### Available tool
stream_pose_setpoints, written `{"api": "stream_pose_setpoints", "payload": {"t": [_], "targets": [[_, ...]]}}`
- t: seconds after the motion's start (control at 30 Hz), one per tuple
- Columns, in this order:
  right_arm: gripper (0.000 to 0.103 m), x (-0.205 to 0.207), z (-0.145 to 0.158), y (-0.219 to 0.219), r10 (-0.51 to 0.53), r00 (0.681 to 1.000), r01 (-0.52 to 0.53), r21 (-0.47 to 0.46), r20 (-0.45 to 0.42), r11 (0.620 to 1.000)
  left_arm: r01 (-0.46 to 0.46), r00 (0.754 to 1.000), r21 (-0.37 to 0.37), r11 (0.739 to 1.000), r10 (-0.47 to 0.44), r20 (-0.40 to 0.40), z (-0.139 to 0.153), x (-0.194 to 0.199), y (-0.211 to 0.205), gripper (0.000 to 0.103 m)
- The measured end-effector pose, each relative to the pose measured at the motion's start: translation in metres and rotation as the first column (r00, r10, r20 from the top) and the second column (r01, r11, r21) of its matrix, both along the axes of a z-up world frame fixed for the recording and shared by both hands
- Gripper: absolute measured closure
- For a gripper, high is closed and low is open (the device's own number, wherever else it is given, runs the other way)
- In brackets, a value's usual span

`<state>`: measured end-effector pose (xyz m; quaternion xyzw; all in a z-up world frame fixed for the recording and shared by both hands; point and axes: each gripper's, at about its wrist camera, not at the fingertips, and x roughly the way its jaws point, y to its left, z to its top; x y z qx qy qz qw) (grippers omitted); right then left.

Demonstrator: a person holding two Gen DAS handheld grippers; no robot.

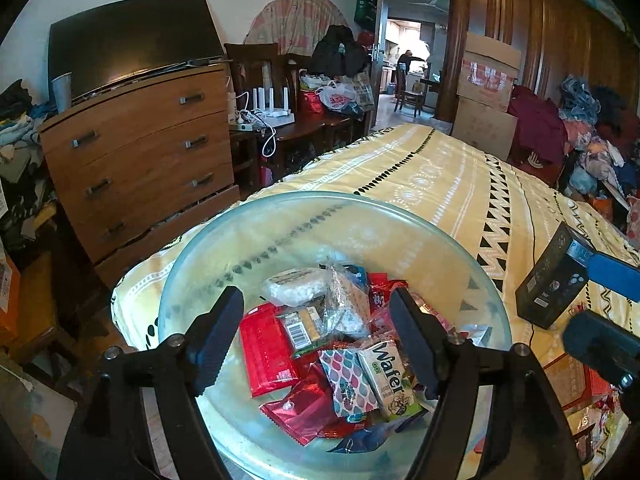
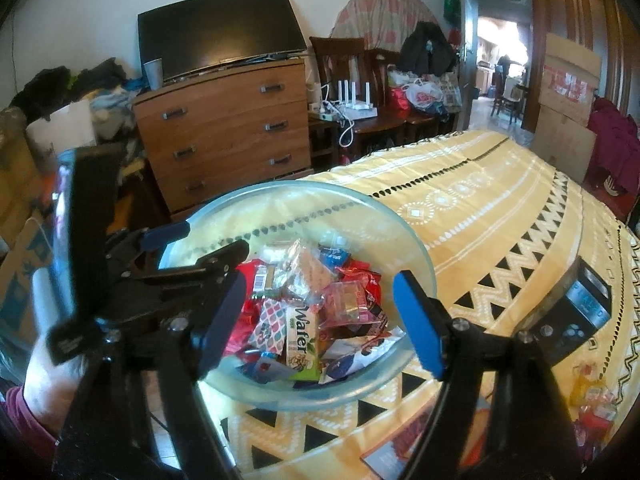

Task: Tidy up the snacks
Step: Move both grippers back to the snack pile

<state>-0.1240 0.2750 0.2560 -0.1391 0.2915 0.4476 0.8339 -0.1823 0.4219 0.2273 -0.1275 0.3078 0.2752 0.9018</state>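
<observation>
We hover both grippers, left (image 1: 316, 334) and right (image 2: 320, 312), spread and empty over the clear glass bowl (image 1: 280, 208) of wrapped snacks (image 1: 340, 344). A drop seems finished; next we fetch loose packets (image 2: 592, 404), blurry at the bedspread's edge.

Bed (image 2: 480, 208) with yellow patterned cover carries things. Glass bowl (image 2: 416, 256) sits on its near corner. Dark box (image 2: 576, 312) lies right of bowl, apart. Loose packets (image 2: 592, 404) lie nearer than box, right of bowl.
</observation>
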Motion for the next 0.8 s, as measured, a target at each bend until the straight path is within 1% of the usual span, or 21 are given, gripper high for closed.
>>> {"api": "stream_pose_setpoints", "payload": {"t": [0.17, 0.27, 0.4, 0.47, 0.57, 0.63, 0.7, 0.8], "targets": [[0.026, -0.019, 0.004, -0.029, -0.012, 0.999, 0.01, 0.041, 0.036, 0.999, 0.011, 1.0, 0.011, 1.0, -0.011, 0.005, 0.002, -0.003, -0.007, 0.026], [0.026, -0.036, 0.001, -0.053, -0.029, 0.998, 0.026, 0.056, 0.052, 0.998, 0.019, 1.0, 0.002, 1.0, -0.019, 0.012, 0.001, -0.006, -0.011, 0.026], [0.026, -0.058, -0.006, -0.088, -0.076, 0.993, 0.072, 0.051, 0.087, 0.996, 0.027, 0.999, -0.004, 1.0, -0.027, 0.026, 0.0, -0.01, -0.019, 0.026], [0.026, -0.065, -0.008, -0.108, -0.098, 0.992, 0.093, 0.058, 0.082, 0.994, 0.027, 0.999, 0.002, 1.0, -0.027, 0.047, 0.002, -0.013, -0.025, 0.026], [0.025, -0.078, -0.015, -0.137, -0.131, 0.987, 0.127, 0.046, 0.089, 0.991, 0.037, 0.994, 0.02, 0.999, -0.038, 0.1, 0.011, -0.022, -0.039, 0.026], [0.025, -0.083, -0.024, -0.154, -0.156, 0.985, 0.154, 0.026, 0.07, 0.988, 0.045, 0.991, 0.046, 0.998, -0.051, 0.122, 0.017, -0.026, -0.05, 0.026], [0.025, -0.087, -0.036, -0.174, -0.185, 0.982, 0.185, 0.005, 0.039, 0.983, 0.064, 0.988, 0.051, 0.997, -0.07, 0.134, 0.022, -0.026, -0.059, 0.026], [0.025, -0.093, -0.054, -0.208, -0.254, 0.967, 0.255, -0.03, 0.007, 0.967, 0.109, 0.982, 0.051, 0.993, -0.116, 0.15, 0.03, -0.022, -0.077, 0.026]]}}
